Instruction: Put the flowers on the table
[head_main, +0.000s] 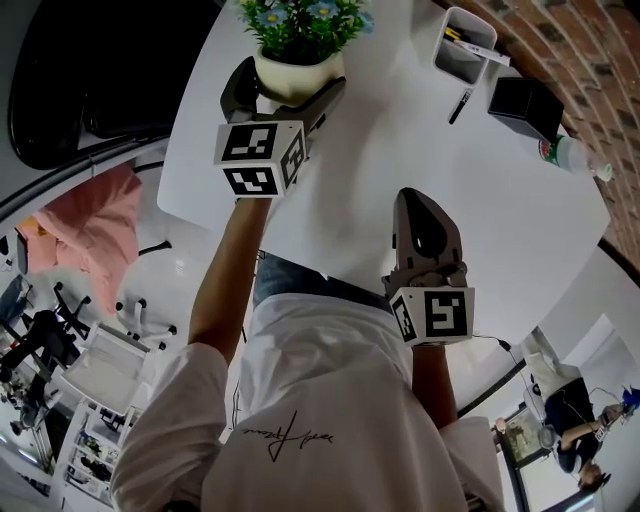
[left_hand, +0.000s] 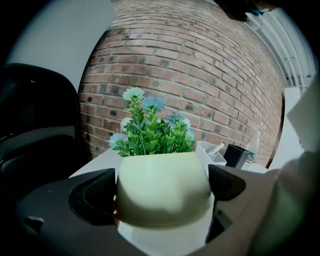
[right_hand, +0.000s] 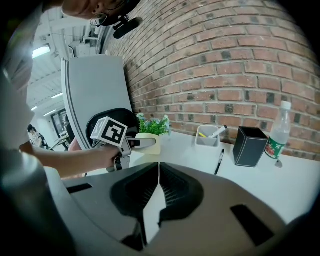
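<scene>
Starting nearest the body, the right hand-held gripper (head_main: 425, 215) hangs over the near part of the counter (head_main: 400, 150), jaws closed on nothing. Farther out, the left hand-held gripper (head_main: 285, 90) clamps the flower pot (head_main: 297, 72) by its sides. The pot is upright, flowers (head_main: 300, 20) on top, over the counter's far left part. The left gripper view hides the pot's base. The right gripper view shows it low by the surface, but I cannot tell if they touch. Setting it down probably needs only a straight lowering.

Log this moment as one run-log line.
left gripper: shut on flower pot | flower pot: over far edge of table, contact unclear | right gripper: shut, empty
</scene>
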